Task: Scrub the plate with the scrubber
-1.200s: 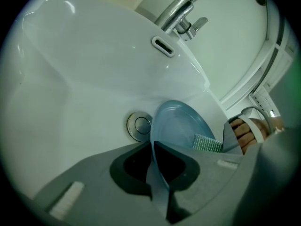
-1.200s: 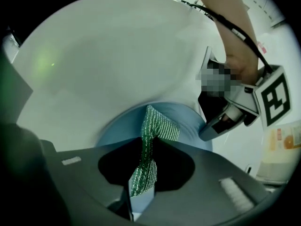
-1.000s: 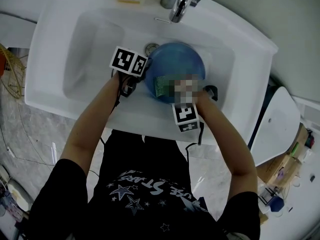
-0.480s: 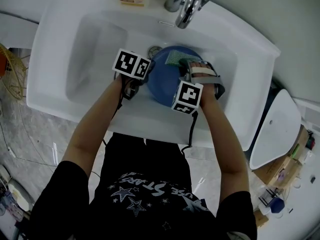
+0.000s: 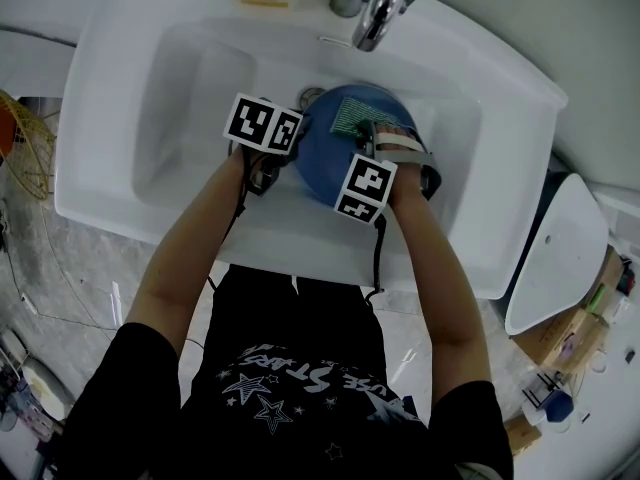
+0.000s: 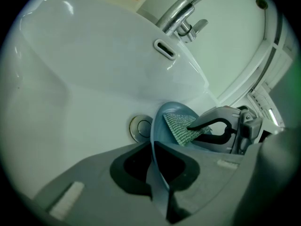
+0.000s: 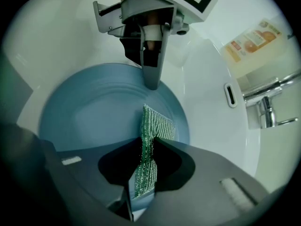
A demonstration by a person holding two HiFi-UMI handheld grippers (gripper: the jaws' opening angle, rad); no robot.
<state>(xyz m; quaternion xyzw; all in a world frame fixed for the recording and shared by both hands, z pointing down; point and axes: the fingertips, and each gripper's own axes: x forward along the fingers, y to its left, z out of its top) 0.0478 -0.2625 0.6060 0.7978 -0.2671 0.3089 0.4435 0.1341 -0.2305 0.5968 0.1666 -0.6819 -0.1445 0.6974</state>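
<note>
While the left hand-held gripper (image 6: 157, 173) clamps the blue plate (image 6: 175, 111) by its rim to steady it, the right hand-held gripper (image 7: 143, 168) pinches the green scrubber (image 7: 159, 126) against the plate face ahead.

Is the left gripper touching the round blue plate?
Touching. The left gripper view shows the left gripper clamped on the round blue plate at its rim.

The faucet (image 5: 375, 8) stands just behind the plate (image 5: 322, 163); left of it the sink (image 5: 180, 98) lies open.
</note>
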